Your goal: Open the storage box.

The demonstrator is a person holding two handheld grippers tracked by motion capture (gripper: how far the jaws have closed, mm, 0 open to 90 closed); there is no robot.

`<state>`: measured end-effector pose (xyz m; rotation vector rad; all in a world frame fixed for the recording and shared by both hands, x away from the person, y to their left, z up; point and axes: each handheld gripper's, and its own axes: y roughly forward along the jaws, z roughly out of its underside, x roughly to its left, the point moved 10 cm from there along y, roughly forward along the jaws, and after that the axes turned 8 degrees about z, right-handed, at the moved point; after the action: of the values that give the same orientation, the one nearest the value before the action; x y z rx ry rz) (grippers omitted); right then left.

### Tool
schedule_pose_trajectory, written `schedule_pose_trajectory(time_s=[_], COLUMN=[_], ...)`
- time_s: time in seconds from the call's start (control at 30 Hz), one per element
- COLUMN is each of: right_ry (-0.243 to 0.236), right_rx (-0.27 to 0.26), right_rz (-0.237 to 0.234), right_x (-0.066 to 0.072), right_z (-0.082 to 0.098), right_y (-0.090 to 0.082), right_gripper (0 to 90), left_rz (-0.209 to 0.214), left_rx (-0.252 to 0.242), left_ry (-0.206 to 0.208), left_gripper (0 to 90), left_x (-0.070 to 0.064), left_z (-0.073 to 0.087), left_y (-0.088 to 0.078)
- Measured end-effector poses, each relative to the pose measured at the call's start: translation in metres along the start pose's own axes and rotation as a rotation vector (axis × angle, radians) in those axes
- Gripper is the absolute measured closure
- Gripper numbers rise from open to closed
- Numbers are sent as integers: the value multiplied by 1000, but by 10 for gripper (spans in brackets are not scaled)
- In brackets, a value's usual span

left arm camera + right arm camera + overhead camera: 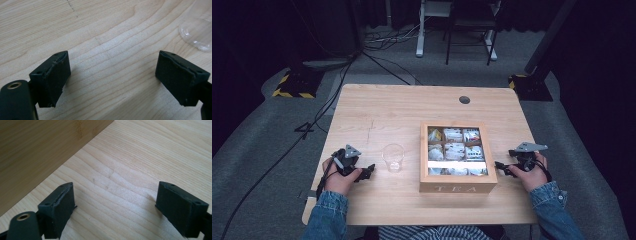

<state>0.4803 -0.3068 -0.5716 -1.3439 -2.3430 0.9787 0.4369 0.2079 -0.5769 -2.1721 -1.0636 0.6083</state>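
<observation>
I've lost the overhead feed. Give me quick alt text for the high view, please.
A person's two hands rest on a light wooden table, each holding an open gripper: the left gripper beside a clear plastic cup, the right gripper just right of a wooden tea box. The box's glass lid shows compartments of tea packets.

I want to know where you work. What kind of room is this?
Probably a recording studio or lab: dark curtains surround a light wooden table, black cables trail over grey carpet, and yellow-and-black striped stand bases sit nearby.
</observation>
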Motion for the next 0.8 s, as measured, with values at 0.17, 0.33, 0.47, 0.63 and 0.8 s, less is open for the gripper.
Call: schedule_pose_trajectory(time_s=[0.17, 0.33, 0.47, 0.63, 0.8], right_ry=[3, 21, 26, 36, 52], right_rx=[2, 4, 3, 0, -10], right_rz=[7, 26, 29, 39, 44], right_x=[-1, 0, 0, 0, -4], right_z=[2, 3, 3, 3, 3], right_y=[-2, -3, -4, -4, -5], right_gripper=[159, 162, 168, 183, 257], left_rz=[18, 20, 7, 7, 8], left_rx=[6, 6, 3, 2, 0], left_ry=[23, 18, 16, 14, 13], left_gripper=[132, 132, 142, 145, 144], left_x=[1, 1, 3, 7, 7], left_z=[1, 1, 0, 0, 0], left_y=[-1, -1, -1, -1, -1])
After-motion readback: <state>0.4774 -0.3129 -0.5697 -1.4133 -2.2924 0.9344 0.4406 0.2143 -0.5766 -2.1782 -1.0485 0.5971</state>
